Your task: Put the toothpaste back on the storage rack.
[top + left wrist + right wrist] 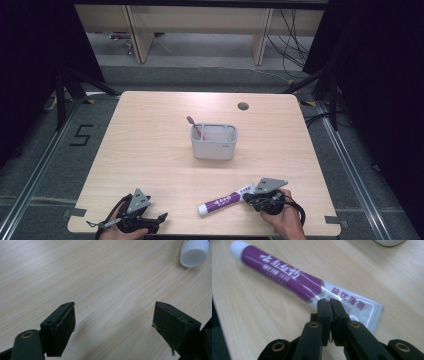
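Note:
A purple and white toothpaste tube lies flat near the table's front edge, its white cap pointing left. My right gripper is at the tube's flat right end. In the right gripper view the gripper has its jaws pressed together, their tips over the crimped end of the tube; whether they pinch it I cannot tell. My left gripper rests at the front left, pointing right. In its own view that gripper stands wide open over bare wood, with the tube's cap ahead.
A grey two-compartment holder stands mid-table with a pink toothbrush leaning in its left compartment. A round cable hole sits near the table's far edge. Bare wood lies between the holder and the tube.

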### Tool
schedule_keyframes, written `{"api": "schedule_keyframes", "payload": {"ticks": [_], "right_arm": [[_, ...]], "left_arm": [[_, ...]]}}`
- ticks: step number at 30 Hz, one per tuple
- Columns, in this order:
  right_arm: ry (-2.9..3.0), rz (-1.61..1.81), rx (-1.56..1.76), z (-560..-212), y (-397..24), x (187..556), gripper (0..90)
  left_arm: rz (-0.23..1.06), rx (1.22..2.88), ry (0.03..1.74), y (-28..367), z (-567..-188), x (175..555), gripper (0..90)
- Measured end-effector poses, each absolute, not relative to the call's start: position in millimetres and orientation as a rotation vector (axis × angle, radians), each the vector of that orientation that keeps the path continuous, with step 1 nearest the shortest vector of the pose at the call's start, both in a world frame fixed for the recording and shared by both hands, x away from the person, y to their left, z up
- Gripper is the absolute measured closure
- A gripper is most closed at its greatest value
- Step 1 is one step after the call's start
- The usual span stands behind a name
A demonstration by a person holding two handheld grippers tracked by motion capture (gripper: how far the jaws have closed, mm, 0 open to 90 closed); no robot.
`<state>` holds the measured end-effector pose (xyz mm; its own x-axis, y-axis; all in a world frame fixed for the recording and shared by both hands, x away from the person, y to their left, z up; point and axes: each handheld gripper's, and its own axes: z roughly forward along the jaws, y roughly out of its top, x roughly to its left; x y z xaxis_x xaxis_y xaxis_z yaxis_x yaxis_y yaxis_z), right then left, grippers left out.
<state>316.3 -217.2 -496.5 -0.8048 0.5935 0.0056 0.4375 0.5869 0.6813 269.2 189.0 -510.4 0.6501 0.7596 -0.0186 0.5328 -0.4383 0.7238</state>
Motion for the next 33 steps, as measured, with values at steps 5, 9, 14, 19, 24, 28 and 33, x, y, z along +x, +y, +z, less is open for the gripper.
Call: {"api": "schedule_keyframes", "payload": {"ticks": [5, 9, 14, 19, 24, 28, 33], "right_arm": [[2.569, 1.014, 0.891, -498.3, -212.1, 327.9, 86.8], [2.562, 1.005, 0.873, -496.6, -207.6, 336.3, 86.4], [2.584, 0.987, 0.87, -496.7, -202.5, 343.0, 86.1], [2.581, 0.981, 0.848, -494.9, -192.3, 352.5, 85.7], [2.589, 0.975, 0.833, -496.5, -184.2, 358.5, 85.1], [2.613, 0.964, 0.824, -498.0, -174.6, 363.1, 85.0], [2.624, 0.986, 0.808, -500.1, -165.7, 366.2, 84.6]], "left_arm": [[0.396, 2.15, 0.997, 189.9, -509.9, 269.4, 17.7], [0.403, 2.143, 0.997, 189.0, -510.7, 270.1, 17.6], [0.401, 2.144, 0.993, 188.8, -510.3, 269.8, 17.7], [0.4, 2.15, 0.999, 188.7, -510.5, 270.4, 17.7], [0.394, 2.153, 0.991, 188.3, -510.9, 269.4, 17.7], [0.395, 2.151, 0.987, 188.2, -511.1, 269.2, 17.7], [0.39, 2.153, 0.98, 188.1, -511.4, 269.2, 17.7]]}}
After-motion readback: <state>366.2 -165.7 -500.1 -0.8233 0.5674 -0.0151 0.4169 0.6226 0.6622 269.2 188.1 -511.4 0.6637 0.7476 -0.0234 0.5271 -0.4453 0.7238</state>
